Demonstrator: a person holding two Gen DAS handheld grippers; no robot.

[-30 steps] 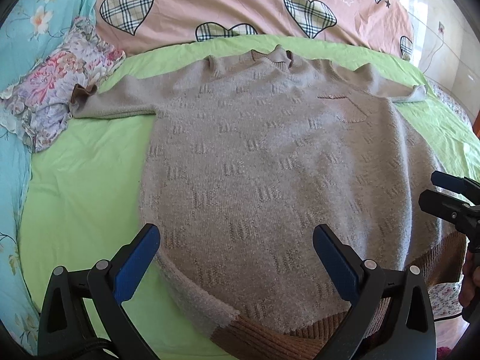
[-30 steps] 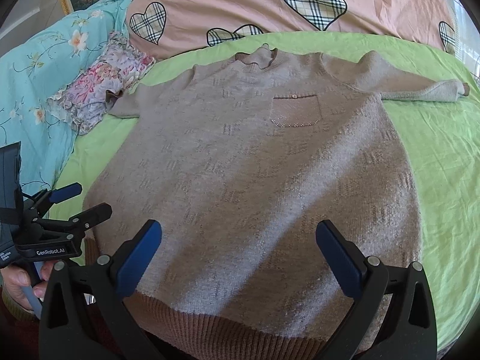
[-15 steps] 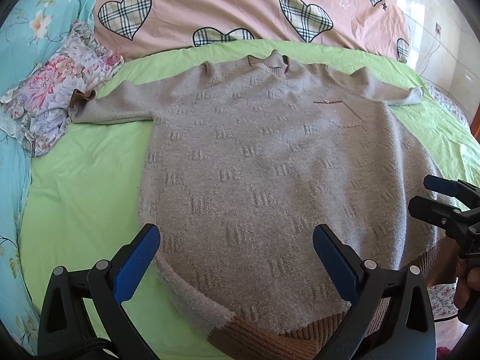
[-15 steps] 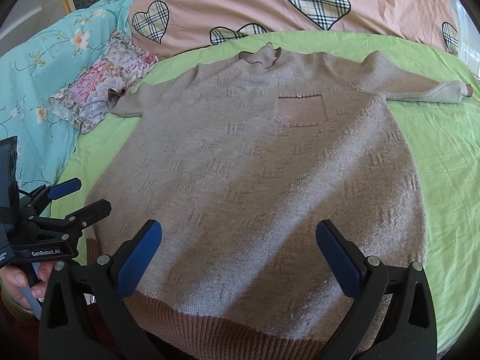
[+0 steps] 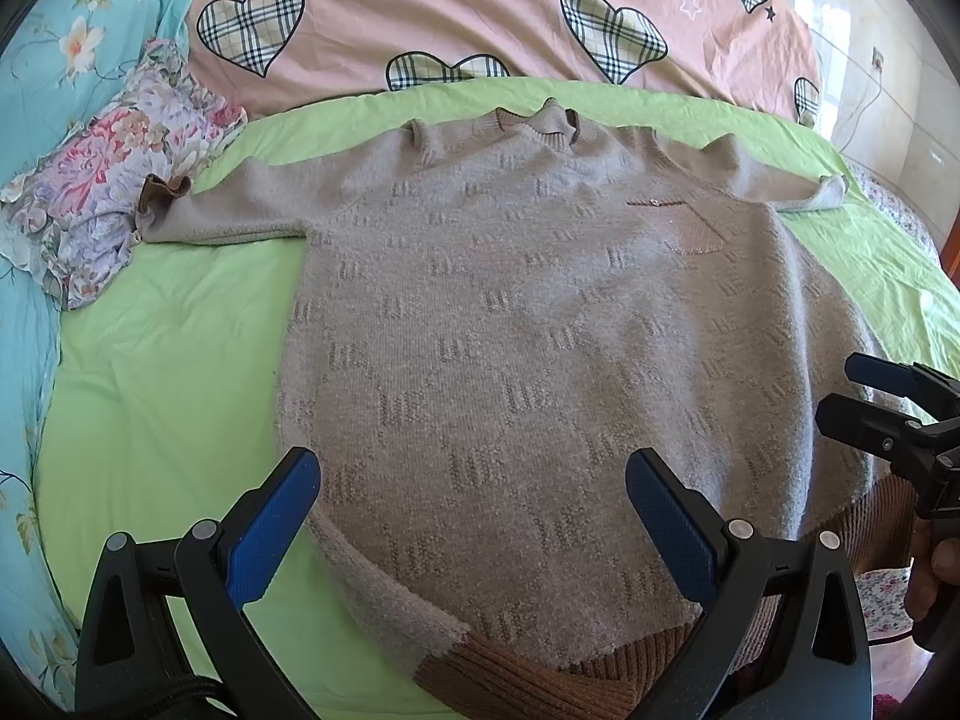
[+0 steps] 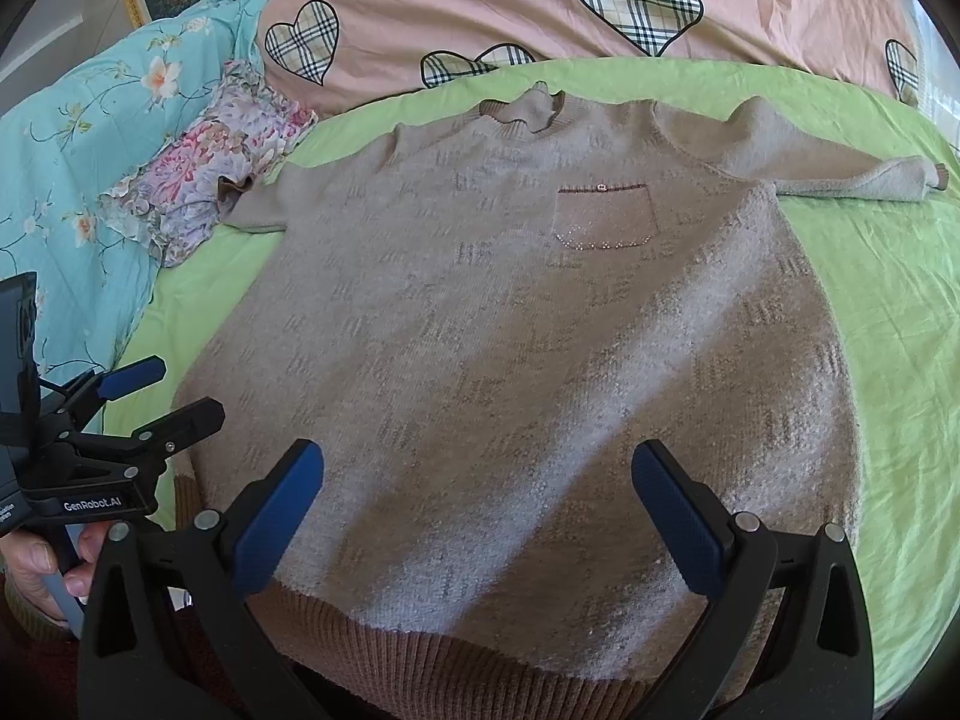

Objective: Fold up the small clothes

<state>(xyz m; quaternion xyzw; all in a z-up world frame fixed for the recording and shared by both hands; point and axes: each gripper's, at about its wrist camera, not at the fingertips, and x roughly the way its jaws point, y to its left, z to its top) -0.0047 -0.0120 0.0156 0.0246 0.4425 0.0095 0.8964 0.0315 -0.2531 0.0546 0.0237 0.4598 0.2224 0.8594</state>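
Note:
A grey-beige knit sweater (image 5: 540, 330) (image 6: 510, 330) with a brown ribbed hem lies flat and face up on the green sheet (image 5: 168, 348), sleeves spread to both sides, small chest pocket (image 6: 603, 216) showing. My left gripper (image 5: 474, 516) is open above the hem's left part, nothing between its blue pads. My right gripper (image 6: 477, 510) is open above the hem's right part, also empty. Each gripper shows in the other's view: the right one (image 5: 858, 396) at the right edge, the left one (image 6: 162, 390) at the left edge, both open.
A floral ruffled garment (image 5: 108, 180) (image 6: 210, 174) lies at the left by the sweater's left cuff. A pink quilt with plaid hearts (image 5: 480, 12) bounds the far side, a turquoise floral cover (image 5: 24, 300) the left. A hand (image 6: 42, 564) holds the left gripper's handle.
Both grippers have drawn back slightly toward the hem, so the sweater sits a little farther away in both views. The sweater has not moved, and both grippers stay open.

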